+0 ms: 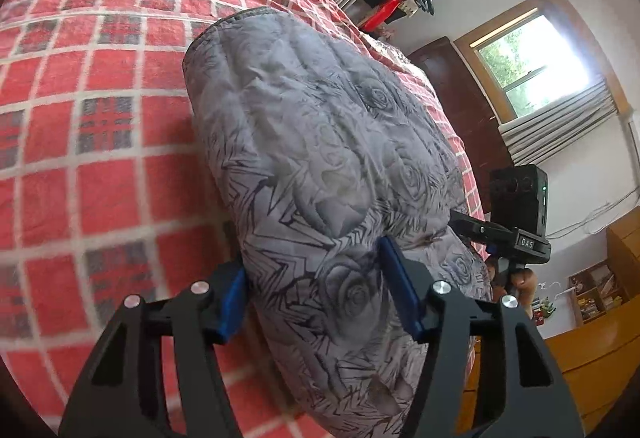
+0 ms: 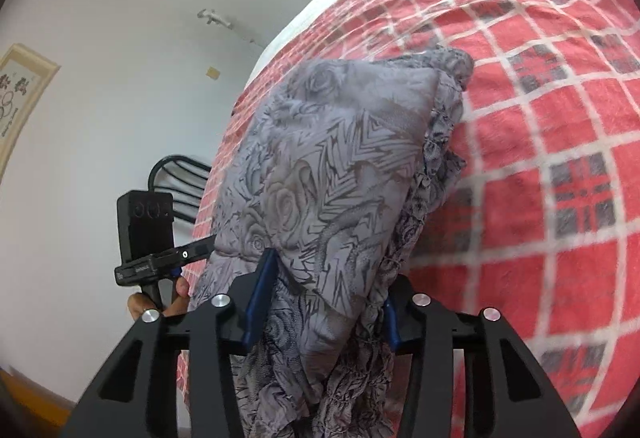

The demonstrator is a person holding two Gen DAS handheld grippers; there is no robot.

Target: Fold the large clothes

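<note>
A grey quilted garment with a rose and zigzag print lies folded into a thick bundle on the red checked bedspread. My left gripper straddles the bundle's near end, and both blue pads press into the fabric. In the right wrist view the same garment shows a ruffled edge on its right side. My right gripper pinches the bunched fabric at the other near end. Each gripper shows in the other's view, held by a hand, with its tips hidden against the cloth.
The bed fills most of both views, with its white edge against a white wall. A dark metal chair back stands beside the bed. Wooden furniture, a dark door and windows lie beyond the bed.
</note>
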